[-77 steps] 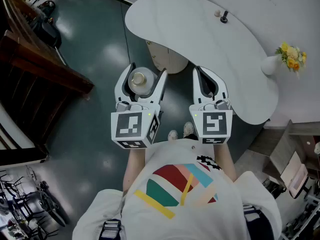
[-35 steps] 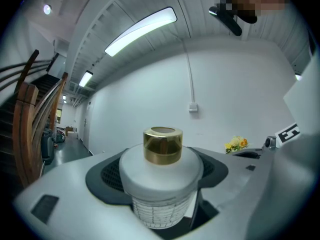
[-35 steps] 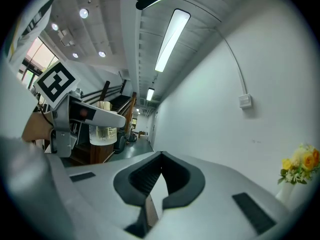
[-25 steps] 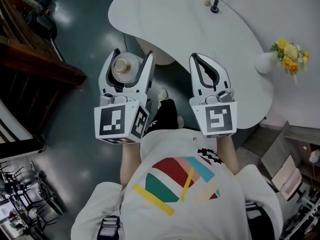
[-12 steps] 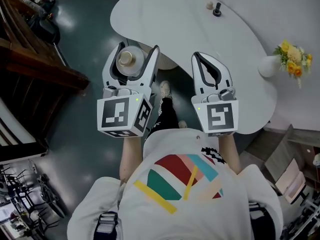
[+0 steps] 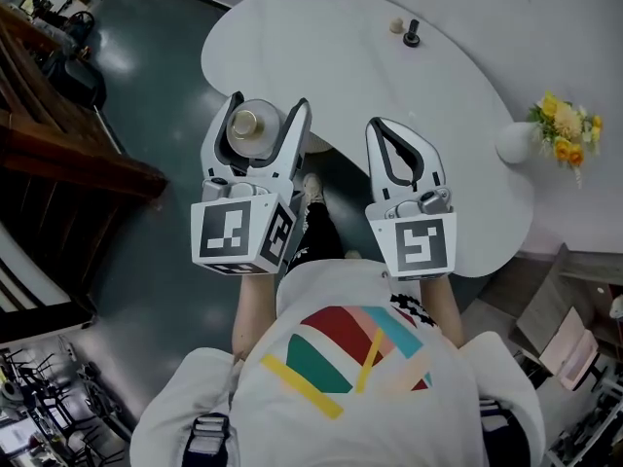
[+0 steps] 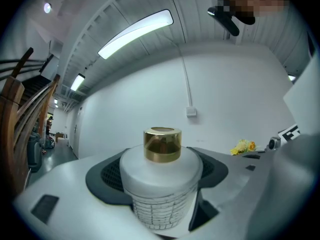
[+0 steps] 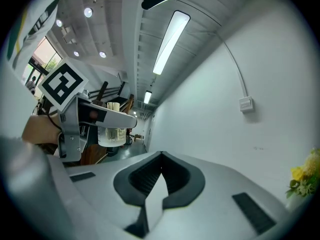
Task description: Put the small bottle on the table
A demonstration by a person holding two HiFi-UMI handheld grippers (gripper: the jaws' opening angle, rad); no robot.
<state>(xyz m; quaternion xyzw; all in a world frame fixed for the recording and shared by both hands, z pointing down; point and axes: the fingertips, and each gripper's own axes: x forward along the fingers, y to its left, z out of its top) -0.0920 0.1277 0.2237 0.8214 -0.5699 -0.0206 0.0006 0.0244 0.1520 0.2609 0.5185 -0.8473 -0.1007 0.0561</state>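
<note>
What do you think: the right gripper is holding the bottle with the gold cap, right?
Not quite. The bottle with the gold cap is held by the left gripper, not the right gripper, whose jaws are shut on nothing. The left gripper view shows the bottle clamped between its jaws.

1. We see a small frosted-white round bottle (image 7: pixel 161 184) with a shiny gold cap (image 7: pixel 162 144) and a fine grid pattern on its lower body.
2. It stands upright, clamped between the jaws of the left hand-held gripper (image 6: pixel 270 103).
3. It hangs in the air by the near edge of the white curved counter (image 6: pixel 341 56).
</note>
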